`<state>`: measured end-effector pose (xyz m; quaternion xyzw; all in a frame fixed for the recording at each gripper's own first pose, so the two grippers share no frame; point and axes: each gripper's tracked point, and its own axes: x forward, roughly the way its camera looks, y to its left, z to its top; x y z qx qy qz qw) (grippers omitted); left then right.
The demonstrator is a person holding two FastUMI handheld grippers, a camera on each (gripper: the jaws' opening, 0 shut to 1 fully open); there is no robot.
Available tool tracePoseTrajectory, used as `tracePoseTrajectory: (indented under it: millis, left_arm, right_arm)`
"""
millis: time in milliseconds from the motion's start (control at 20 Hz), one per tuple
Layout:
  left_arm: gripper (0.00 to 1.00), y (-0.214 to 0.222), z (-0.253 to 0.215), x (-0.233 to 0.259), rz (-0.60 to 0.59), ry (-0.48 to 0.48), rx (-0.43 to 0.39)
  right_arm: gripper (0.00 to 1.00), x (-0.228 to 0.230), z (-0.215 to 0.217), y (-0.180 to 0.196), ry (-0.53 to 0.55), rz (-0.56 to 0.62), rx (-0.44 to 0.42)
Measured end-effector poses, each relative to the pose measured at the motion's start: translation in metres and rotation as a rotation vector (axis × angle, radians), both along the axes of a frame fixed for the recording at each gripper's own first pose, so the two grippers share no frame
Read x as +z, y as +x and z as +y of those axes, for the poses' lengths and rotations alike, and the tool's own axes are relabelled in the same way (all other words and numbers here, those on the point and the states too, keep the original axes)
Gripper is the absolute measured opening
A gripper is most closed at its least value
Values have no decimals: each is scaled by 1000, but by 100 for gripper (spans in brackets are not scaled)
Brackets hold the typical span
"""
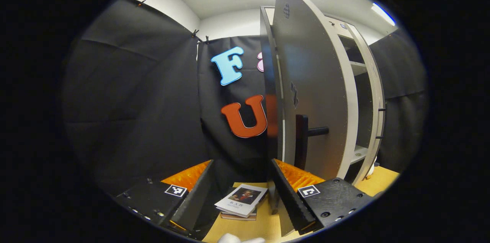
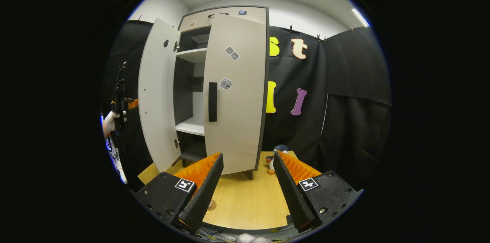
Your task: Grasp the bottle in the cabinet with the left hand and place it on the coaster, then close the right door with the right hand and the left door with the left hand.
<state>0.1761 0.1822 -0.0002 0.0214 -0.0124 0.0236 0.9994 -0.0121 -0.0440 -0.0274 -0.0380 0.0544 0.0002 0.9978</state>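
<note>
**A:** Status on the doors?

**B:** Right door (image 2: 235, 93) looks shut or nearly so, its dark vertical handle (image 2: 212, 101) facing my right claw (image 2: 248, 176). Left door (image 1: 312, 93) hangs wide open; from the left gripper view I'm at its edge, bar handle (image 1: 302, 139) close ahead of the left claw (image 1: 242, 180). So I'd judge we're on the last step.

**A:** Bottle?

**B:** Can't find it on the shelves (image 2: 193, 55) I can see, nor pick out the coaster. Not confirming placement.

**A:** Claws?

**B:** Both spread wide, nothing between the fingers. Right one hovers over the tabletop (image 2: 245, 197), off the cabinet (image 2: 226, 11).

**A:** How will the door handle?

**B:** My guess: rigid flat panel on hinges, light, swings freely. Smooth face, so a pinch there would slip. Take the bar handle, or just push the outer face near the free edge. Ease it in so it doesn't bang the right door.

**A:** Clutter?

**B:** Books (image 1: 241, 201) on the tabletop below the left claw, clear of the swing I think.
</note>
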Motion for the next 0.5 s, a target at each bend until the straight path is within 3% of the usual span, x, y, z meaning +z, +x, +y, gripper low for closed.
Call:
tracePoseTrajectory:
  millis: [500]
  left_arm:
    - [89, -2, -42, 1, -2, -15, -54]
  right_arm:
    - [82, -9, -6, -4, 5, 25, -3]
